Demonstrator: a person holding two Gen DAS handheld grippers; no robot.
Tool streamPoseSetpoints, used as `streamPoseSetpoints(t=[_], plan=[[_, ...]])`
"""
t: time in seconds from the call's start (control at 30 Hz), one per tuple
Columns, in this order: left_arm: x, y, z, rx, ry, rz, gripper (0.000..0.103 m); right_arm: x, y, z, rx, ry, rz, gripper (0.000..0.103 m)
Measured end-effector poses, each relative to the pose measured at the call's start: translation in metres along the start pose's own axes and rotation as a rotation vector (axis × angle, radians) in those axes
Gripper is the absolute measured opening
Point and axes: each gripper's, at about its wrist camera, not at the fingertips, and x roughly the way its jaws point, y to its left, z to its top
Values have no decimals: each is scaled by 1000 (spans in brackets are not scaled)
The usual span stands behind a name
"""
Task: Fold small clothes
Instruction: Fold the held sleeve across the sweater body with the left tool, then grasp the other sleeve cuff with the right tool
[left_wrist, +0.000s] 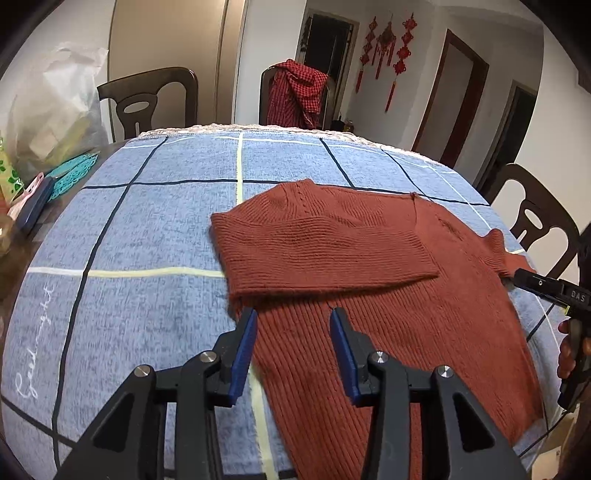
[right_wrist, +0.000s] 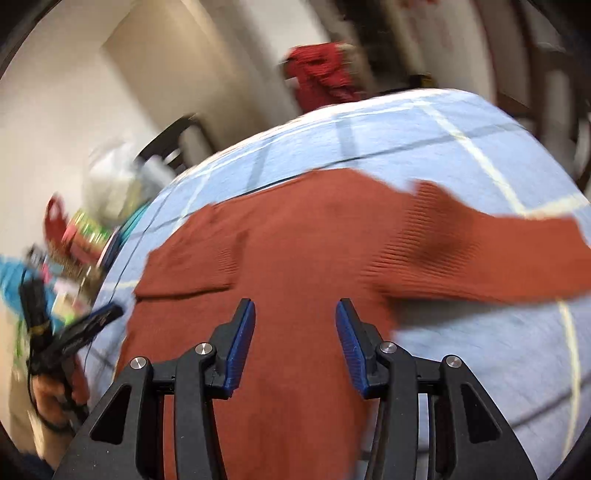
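A rust-red ribbed sweater (left_wrist: 369, 295) lies flat on the blue checked tablecloth (left_wrist: 147, 221). One sleeve (left_wrist: 325, 251) is folded across its chest. In the right wrist view, which is blurred, the other sleeve (right_wrist: 480, 254) stretches out to the right over the cloth. My left gripper (left_wrist: 293, 317) hovers over the sweater's body near the folded sleeve's lower edge, open, with nothing between its blue pads. My right gripper (right_wrist: 295, 308) is open over the middle of the sweater (right_wrist: 295, 240) and holds nothing. Its black tip (left_wrist: 532, 282) shows at the right edge beside the outstretched sleeve.
Dark wooden chairs (left_wrist: 147, 99) stand around the table, one with a red checked garment (left_wrist: 295, 92) draped over it. A plastic bag (left_wrist: 55, 110), a teal mat (left_wrist: 70, 173) and small clutter sit at the table's left end. A person's hand (right_wrist: 48, 398) holds the left gripper.
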Motion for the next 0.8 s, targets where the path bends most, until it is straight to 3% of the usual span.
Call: streamPoseSetpoints(t=[0.3,0.5,0.7,0.77,0.8], plan=[[16,-26,4,52,13,-30,51,-31,-86,3,321,-105,-187,46],[36,-30,-7,57,72,-33,51,-38,-128,-2,487,-147,-187,46],[35,-33,-11,74,57,-31,55,-37,-150,7,573,-215,-171,46],[36,-32,-11,70,58,-35,56,-34,-154,10,587,-228,-176,43],[35,-31,-12,66,57,-39,56,-33,-155,13,588,-228,-182,33]])
